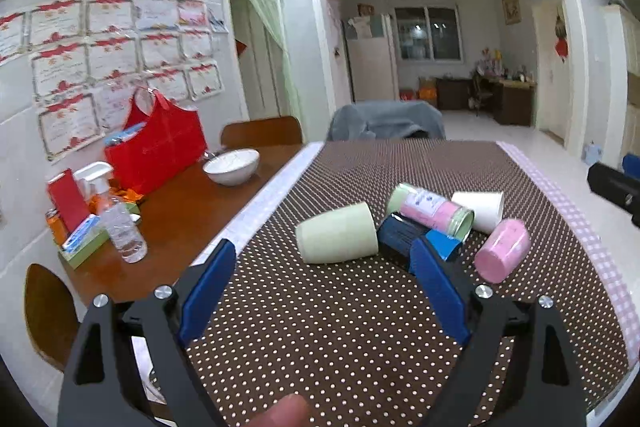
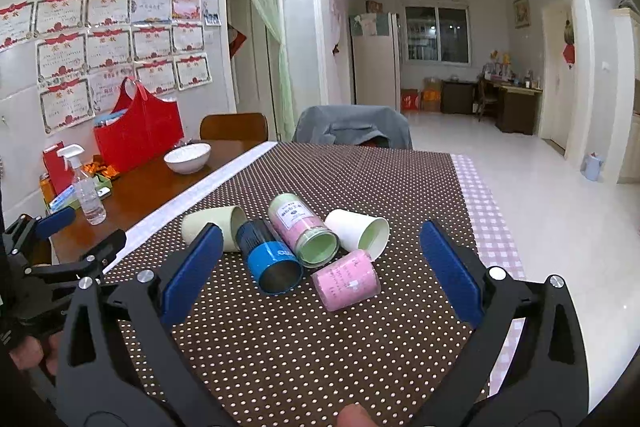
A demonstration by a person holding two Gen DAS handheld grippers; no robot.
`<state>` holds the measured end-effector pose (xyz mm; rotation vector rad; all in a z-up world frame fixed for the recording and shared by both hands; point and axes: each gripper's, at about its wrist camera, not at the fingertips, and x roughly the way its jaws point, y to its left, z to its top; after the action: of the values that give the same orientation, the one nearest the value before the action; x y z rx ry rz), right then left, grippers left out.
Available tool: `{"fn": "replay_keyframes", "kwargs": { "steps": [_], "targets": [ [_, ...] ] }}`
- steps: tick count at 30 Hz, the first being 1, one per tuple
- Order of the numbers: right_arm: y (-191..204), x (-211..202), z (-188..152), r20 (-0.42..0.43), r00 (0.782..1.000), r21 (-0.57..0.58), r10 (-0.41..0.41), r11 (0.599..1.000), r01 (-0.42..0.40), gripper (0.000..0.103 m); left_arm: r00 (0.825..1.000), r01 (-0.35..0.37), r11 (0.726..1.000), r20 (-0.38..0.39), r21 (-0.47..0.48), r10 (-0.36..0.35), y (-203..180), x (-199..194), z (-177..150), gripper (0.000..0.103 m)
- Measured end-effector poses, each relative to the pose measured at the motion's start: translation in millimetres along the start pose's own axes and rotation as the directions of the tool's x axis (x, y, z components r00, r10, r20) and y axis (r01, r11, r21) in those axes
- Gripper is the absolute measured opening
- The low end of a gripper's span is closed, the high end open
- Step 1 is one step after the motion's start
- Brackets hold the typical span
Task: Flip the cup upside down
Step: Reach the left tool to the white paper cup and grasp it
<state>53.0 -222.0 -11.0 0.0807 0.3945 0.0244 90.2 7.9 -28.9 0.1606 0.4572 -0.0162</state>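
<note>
Several cups lie on their sides in a cluster on the brown dotted cloth (image 1: 340, 327). A pale green cup (image 1: 338, 239) lies left, a dark blue cup (image 1: 416, 241) beside it, a pink-and-green cup (image 1: 430, 211) behind, a white cup (image 1: 480, 209) and a pink cup (image 1: 504, 255) at the right. In the right wrist view they show as pale green (image 2: 214, 225), blue (image 2: 270, 259), pink-and-green (image 2: 302, 227), white (image 2: 358, 231) and pink (image 2: 346, 281). My left gripper (image 1: 324, 263) is open and empty, just short of the pale green cup. My right gripper (image 2: 320, 247) is open and empty, in front of the cluster.
A wooden table (image 1: 172, 211) at the left holds a white bowl (image 1: 231, 166), a red bag (image 1: 156, 143), a spray bottle (image 1: 116, 219) and boxes. A chair with a grey cloth (image 1: 386, 121) stands behind the table. The cloth's right edge drops to the floor.
</note>
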Motion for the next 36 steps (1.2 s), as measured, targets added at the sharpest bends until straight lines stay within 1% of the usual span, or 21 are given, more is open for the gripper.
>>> {"fn": "replay_keyframes", "kwargs": {
  "steps": [5, 9, 13, 17, 18, 20, 22, 23, 25, 26, 29, 30, 31, 32, 33, 35, 36],
  "targets": [
    [-4, 28, 1, -0.052, 0.999, -0.013, -0.002, 1.0, 0.002, 0.097, 0.999, -0.004, 1.0, -0.051, 0.026, 0.006, 0, 36, 4, 0.088],
    [-14, 57, -1, -0.115, 0.993, -0.014, -0.013, 1.0, 0.012, 0.097, 0.996, -0.005, 0.998, -0.089, 0.058, 0.01, -1, 69, 10, 0.088],
    [-26, 83, -3, -0.174, 0.984, -0.006, -0.039, 0.999, 0.038, 0.097, 0.991, 0.052, 0.994, -0.124, 0.094, -0.04, -10, 94, 21, 0.088],
    [-41, 104, -2, -0.216, 0.975, 0.013, -0.054, 0.998, 0.058, 0.097, 0.98, 0.145, 0.981, -0.157, 0.126, -0.125, -33, 114, 39, 0.088],
    [-46, 110, -1, -0.227, 0.972, 0.015, -0.057, 0.998, 0.062, 0.097, 0.973, 0.176, 0.974, -0.172, 0.14, -0.151, -41, 121, 45, 0.088],
    [-54, 119, 1, -0.246, 0.967, 0.018, -0.065, 0.997, 0.071, 0.097, 0.965, 0.215, 0.961, -0.189, 0.173, -0.181, -56, 132, 54, 0.088],
    [-65, 128, 3, -0.269, 0.961, 0.028, -0.065, 0.997, 0.075, 0.097, 0.954, 0.26, 0.938, -0.211, 0.231, -0.212, -76, 144, 65, 0.088],
    [-71, 133, 5, -0.28, 0.958, 0.035, -0.068, 0.996, 0.081, 0.097, 0.949, 0.28, 0.925, -0.219, 0.257, -0.226, -84, 150, 70, 0.088],
    [-81, 141, 8, -0.294, 0.953, 0.045, -0.077, 0.994, 0.094, 0.097, 0.937, 0.324, 0.889, -0.242, 0.325, -0.253, -105, 164, 79, 0.088],
    [-88, 145, 9, -0.305, 0.949, 0.056, -0.08, 0.993, 0.102, 0.097, 0.93, 0.346, 0.865, -0.258, 0.363, -0.263, -117, 172, 83, 0.088],
    [-102, 154, 12, -0.33, 0.941, 0.086, -0.076, 0.99, 0.11, 0.097, 0.907, 0.403, 0.806, -0.304, 0.433, -0.29, -139, 190, 88, 0.088],
    [-107, 157, 13, -0.337, 0.938, 0.095, -0.076, 0.989, 0.115, 0.097, 0.897, 0.427, 0.777, -0.324, 0.463, -0.3, -148, 196, 88, 0.088],
    [-111, 159, 14, -0.345, 0.935, 0.1, -0.079, 0.988, 0.12, 0.097, 0.884, 0.455, 0.741, -0.35, 0.495, -0.309, -158, 203, 88, 0.088],
    [-115, 162, 15, -0.354, 0.932, 0.107, -0.078, 0.987, 0.123, 0.097, 0.877, 0.469, 0.721, -0.364, 0.511, -0.313, -163, 206, 87, 0.088],
    [-118, 164, 16, -0.358, 0.93, 0.113, -0.076, 0.986, 0.124, 0.097, 0.865, 0.493, 0.684, -0.388, 0.538, -0.318, -172, 211, 86, 0.088],
    [-128, 168, 16, -0.368, 0.926, 0.124, -0.08, 0.983, 0.134, 0.097, 0.833, 0.549, 0.596, -0.445, 0.585, -0.33, -189, 217, 81, 0.088],
    [-133, 170, 17, -0.373, 0.924, 0.132, -0.083, 0.981, 0.141, 0.097, 0.819, 0.57, 0.562, -0.467, 0.6, -0.333, -194, 219, 79, 0.088]
  ]
}}
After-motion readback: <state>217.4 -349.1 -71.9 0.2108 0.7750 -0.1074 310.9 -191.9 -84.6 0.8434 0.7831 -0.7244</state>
